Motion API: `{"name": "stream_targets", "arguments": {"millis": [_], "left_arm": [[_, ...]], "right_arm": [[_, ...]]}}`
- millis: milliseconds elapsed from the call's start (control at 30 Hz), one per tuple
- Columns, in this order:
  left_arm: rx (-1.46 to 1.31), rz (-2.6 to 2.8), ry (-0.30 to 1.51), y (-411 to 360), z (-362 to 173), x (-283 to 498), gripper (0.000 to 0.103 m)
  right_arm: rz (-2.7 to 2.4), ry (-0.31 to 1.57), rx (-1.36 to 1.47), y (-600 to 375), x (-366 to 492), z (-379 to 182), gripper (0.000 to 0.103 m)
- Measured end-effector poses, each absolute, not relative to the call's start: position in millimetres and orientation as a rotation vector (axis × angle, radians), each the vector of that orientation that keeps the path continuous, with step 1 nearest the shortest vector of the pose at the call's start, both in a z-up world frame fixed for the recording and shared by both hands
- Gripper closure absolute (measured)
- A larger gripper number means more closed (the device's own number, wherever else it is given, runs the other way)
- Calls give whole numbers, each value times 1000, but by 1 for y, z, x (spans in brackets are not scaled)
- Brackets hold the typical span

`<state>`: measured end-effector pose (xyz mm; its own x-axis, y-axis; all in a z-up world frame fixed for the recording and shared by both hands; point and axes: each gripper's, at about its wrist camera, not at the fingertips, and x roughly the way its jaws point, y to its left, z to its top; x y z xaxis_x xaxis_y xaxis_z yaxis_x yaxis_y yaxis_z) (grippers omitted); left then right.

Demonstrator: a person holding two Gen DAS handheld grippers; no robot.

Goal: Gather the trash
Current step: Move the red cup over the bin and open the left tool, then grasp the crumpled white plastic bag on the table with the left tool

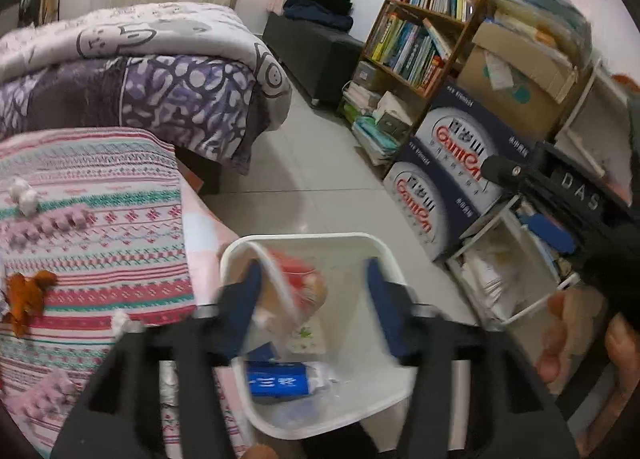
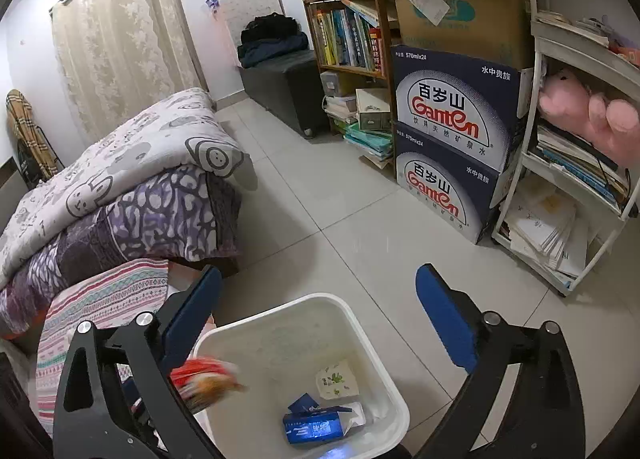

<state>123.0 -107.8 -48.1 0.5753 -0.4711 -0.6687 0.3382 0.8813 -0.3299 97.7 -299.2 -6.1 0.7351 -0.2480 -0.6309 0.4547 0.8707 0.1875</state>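
The red-and-orange wrapper at lower left of the right wrist view is motion-blurred; its print is unreadable. The white bin has its near rim hidden behind gripper arms in the left wrist view.

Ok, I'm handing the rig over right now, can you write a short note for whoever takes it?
Left gripper: open over the white bin, nothing pinched.
Right gripper: wide open above the bin, nothing between its fingers.
A red-orange wrapper is blurred at the bin's rim, apparently dropping in.
In the bin: blue carton, small white packet with green print.
Left on the striped blanket: white crumpled scraps and an orange-brown scrap.
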Motion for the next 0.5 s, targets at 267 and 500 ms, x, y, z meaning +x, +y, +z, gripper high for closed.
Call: {"name": "stream_targets", "arguments": {"millis": [267,500], "left_arm": [[-142,-435,856,-104,-51,122,39],[-129,-293,918,-79,-64,132,36]], "right_arm": [[-354,674,301,-285,104,-8,7],[-318,712,251,-265,110,-12,7]]}}
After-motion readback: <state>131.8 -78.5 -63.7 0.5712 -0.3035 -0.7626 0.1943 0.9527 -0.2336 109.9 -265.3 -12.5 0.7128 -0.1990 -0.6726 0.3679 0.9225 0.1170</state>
